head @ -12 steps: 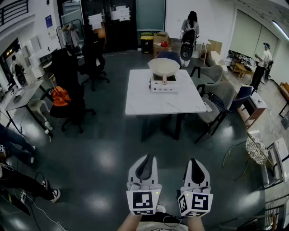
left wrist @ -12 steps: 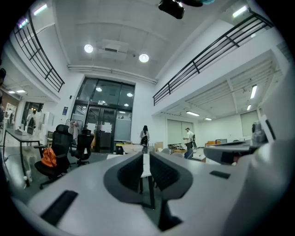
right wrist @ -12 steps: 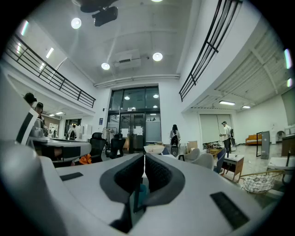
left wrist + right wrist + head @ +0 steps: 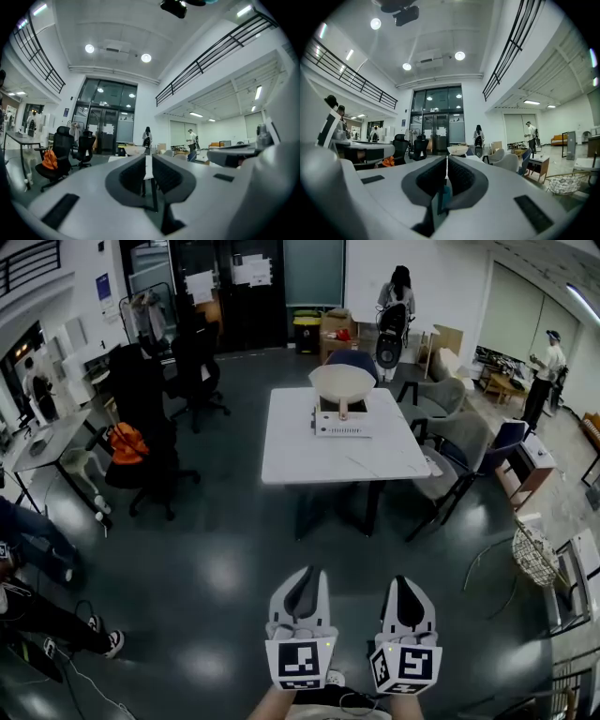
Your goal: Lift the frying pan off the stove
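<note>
Our left gripper (image 4: 146, 165) had its jaws drawn in to a thin slit with nothing between them. Our right gripper (image 4: 446, 164) had its jaws fully together and was just as empty. We held the two side by side, pointing level across the room, low in the head view and over a dark glossy floor (image 4: 211, 568).

Well apart from both, beyond that stretch of floor, stood a white table (image 4: 309, 454). Toward its far side sat the stove (image 4: 343, 423), a flat white unit. The frying pan (image 4: 341, 381) rested on top of it (a pale, round pan, its short handle pointing back toward us). Neither gripper was anywhere near it.

Grey chairs (image 4: 457, 442) stood just beside the table on the right, and black office chairs (image 4: 192, 367) were grouped to the left. One of those chairs carried an orange bundle (image 4: 126, 440). A wire basket (image 4: 532, 554) lay on the floor further right. At the back of the room a person in dark clothes (image 4: 398, 289) stood near some boxes. Another person (image 4: 547, 367) stood at the far right edge.
</note>
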`<state>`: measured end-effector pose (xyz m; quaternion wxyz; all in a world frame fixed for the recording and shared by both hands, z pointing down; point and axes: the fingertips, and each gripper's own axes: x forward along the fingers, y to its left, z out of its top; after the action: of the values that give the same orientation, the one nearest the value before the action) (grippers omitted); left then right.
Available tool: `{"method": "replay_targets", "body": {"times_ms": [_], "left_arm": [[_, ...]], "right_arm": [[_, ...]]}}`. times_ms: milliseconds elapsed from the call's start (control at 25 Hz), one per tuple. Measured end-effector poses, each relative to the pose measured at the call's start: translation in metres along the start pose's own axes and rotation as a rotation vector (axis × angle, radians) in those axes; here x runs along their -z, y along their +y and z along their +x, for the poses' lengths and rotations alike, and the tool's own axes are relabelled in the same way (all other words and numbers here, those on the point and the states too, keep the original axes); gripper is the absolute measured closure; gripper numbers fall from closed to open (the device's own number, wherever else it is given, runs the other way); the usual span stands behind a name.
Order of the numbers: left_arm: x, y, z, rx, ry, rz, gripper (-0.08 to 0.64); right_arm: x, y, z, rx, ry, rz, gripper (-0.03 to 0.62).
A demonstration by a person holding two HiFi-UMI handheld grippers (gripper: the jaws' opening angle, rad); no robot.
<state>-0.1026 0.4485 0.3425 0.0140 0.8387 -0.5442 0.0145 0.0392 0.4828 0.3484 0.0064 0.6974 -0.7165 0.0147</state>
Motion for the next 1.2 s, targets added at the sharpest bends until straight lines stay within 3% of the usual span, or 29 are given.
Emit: {"method": "replay_targets", "body": {"times_ms": [160,680,1200], "left_arm": [[0.002,0.0,0.007,0.001,-0.008,0.041,0.509],[0.007,-0.006,0.03,-0.065,-0.003,0.029,0.509],[0.014,0.007,0.07,-0.09,0.024,0.036,0.509]], "right_arm": [[-0.002,-0.006,0.004,-0.004,-0.01,0.009,0.571],[0.008,-0.026,0.03,-0.096,0.016,0.012,0.571],[0.021,-0.036,0.078,-0.109,0.058,0.045,0.572]]}}
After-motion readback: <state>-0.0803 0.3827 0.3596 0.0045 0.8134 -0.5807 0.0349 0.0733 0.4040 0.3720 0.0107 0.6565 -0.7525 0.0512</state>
